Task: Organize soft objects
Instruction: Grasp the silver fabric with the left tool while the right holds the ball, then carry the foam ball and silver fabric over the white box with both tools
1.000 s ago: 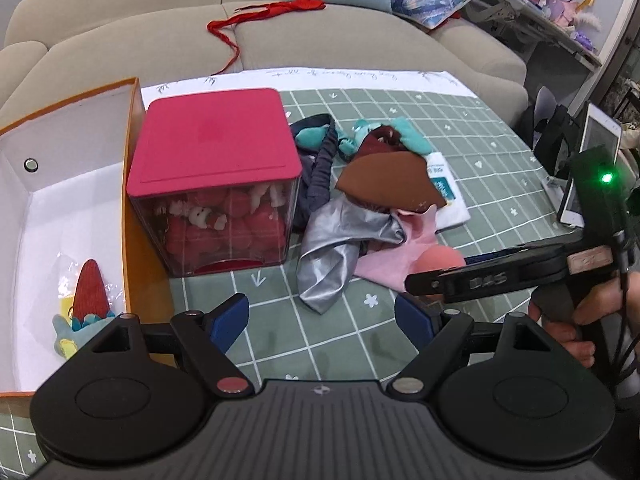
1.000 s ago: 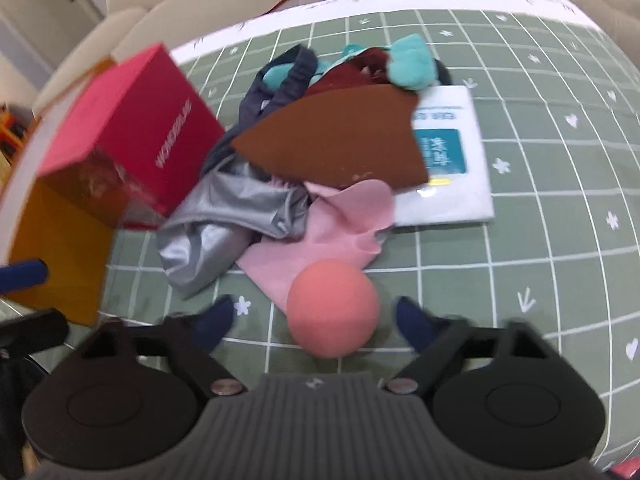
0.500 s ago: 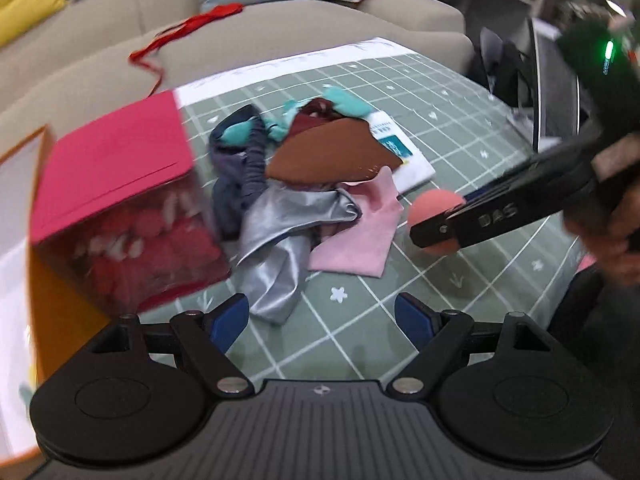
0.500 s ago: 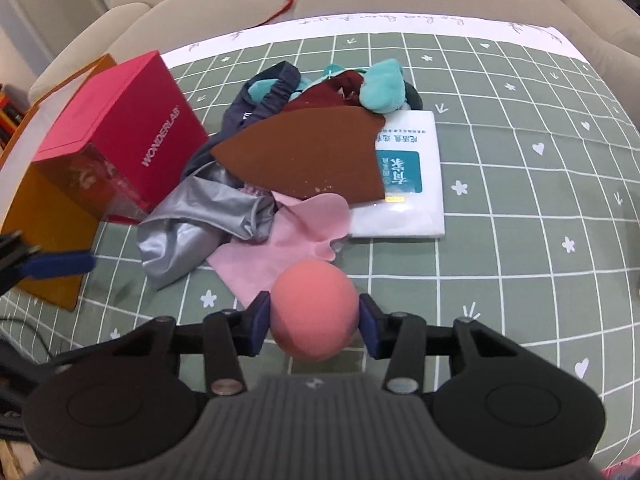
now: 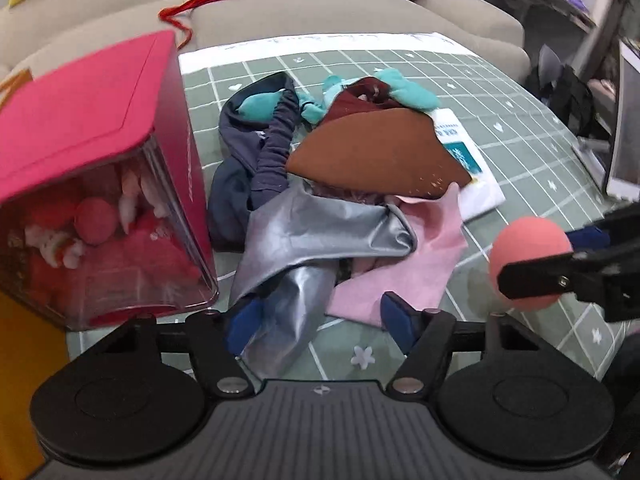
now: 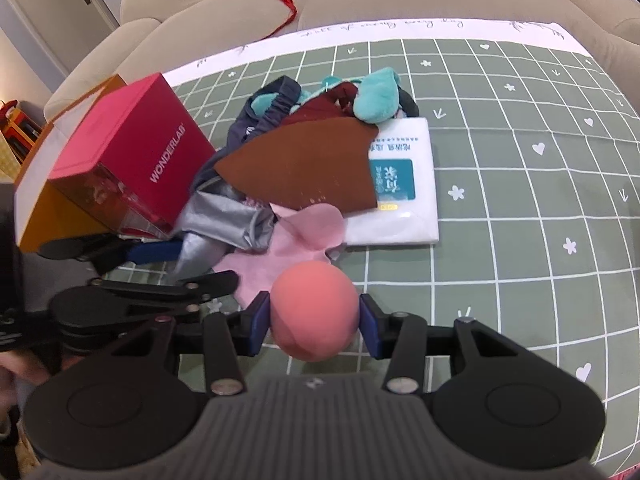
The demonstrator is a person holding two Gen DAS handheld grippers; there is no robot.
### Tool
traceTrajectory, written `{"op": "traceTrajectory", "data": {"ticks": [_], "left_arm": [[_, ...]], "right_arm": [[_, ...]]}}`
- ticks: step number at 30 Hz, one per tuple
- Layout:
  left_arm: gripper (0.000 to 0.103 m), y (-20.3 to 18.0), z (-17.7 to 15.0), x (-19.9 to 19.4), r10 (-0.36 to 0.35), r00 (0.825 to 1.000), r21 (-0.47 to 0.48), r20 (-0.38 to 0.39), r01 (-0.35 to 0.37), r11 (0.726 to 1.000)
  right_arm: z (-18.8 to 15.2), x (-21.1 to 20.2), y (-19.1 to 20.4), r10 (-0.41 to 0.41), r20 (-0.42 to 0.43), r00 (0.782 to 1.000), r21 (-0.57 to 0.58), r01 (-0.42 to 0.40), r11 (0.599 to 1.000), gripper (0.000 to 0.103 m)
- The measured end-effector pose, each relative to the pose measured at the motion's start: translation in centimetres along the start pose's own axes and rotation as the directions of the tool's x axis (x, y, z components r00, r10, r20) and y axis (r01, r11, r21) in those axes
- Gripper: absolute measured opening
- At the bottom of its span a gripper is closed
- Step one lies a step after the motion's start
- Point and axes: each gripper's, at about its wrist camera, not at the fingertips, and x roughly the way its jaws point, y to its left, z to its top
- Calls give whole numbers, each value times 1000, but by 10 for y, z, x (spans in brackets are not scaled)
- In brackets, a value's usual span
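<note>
My right gripper (image 6: 314, 326) is shut on a pink foam ball (image 6: 314, 316), held just above the green mat; the ball also shows in the left wrist view (image 5: 530, 258). My left gripper (image 5: 320, 326) is open, its tips around the lower end of a silver cloth (image 5: 316, 240). The pile also holds a brown cloth (image 5: 372, 156), a pink cloth (image 5: 404, 276), a navy garment (image 5: 260, 152) and teal plush pieces (image 5: 408, 90). The same pile shows in the right wrist view: brown cloth (image 6: 304, 168), silver cloth (image 6: 224, 220), pink cloth (image 6: 296, 240).
A pink-lidded clear box (image 5: 92, 184) of red plush toys stands left of the pile, also in the right view (image 6: 132, 160). An orange bin (image 6: 44, 200) is behind it. A white packet (image 6: 400, 184) lies under the brown cloth. A beige sofa (image 5: 320, 4) with a red string is beyond.
My right gripper closed on the pink ball and lifted it slightly. My left gripper moved right and forward, onto the silver cloth's end.
</note>
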Motion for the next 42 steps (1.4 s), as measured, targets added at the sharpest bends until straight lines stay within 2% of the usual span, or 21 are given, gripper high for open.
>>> {"op": "traceTrajectory", "data": {"ticks": [3, 5, 8, 12, 16, 27, 33, 36, 39, 42], "left_arm": [[44, 0, -1, 0, 9, 999, -17, 35, -8, 1000], [14, 2, -2, -2, 52, 997, -17, 50, -52, 999], [5, 5, -4, -6, 23, 998, -9, 51, -23, 1000], [2, 3, -4, -18, 7, 998, -2, 61, -7, 1000], [1, 4, -1, -29, -15, 997, -43, 76, 18, 999], [1, 12, 3, -47, -6, 998, -107, 61, 12, 994], [1, 19, 5, -76, -15, 995, -134, 94, 28, 991], [1, 23, 9, -90, 9, 996, -144, 85, 3, 990], [1, 35, 16, -102, 89, 996, -192, 22, -83, 978], [1, 61, 23, -126, 109, 993, -265, 39, -95, 959]], "right_arm": [[1, -2, 1, 16, 6, 1000, 0, -16, 1000, 46], [0, -1, 2, 25, -6, 1000, -7, -25, 1000, 47], [-2, 4, 4, 21, -31, 999, -12, -21, 1000, 47], [-3, 4, 5, 21, -30, 999, -12, -22, 1000, 47], [-2, 3, 3, 27, -26, 999, 4, -27, 1000, 48], [-2, 1, 4, 32, -22, 999, -1, -32, 999, 48], [-2, 0, 5, 33, -19, 999, -1, -33, 999, 48], [-1, -9, 9, 31, 2, 1000, 0, -31, 1000, 48], [4, -23, 18, 38, 44, 998, 5, -39, 999, 48], [12, -39, 32, 83, 89, 993, 33, -86, 996, 48]]}}
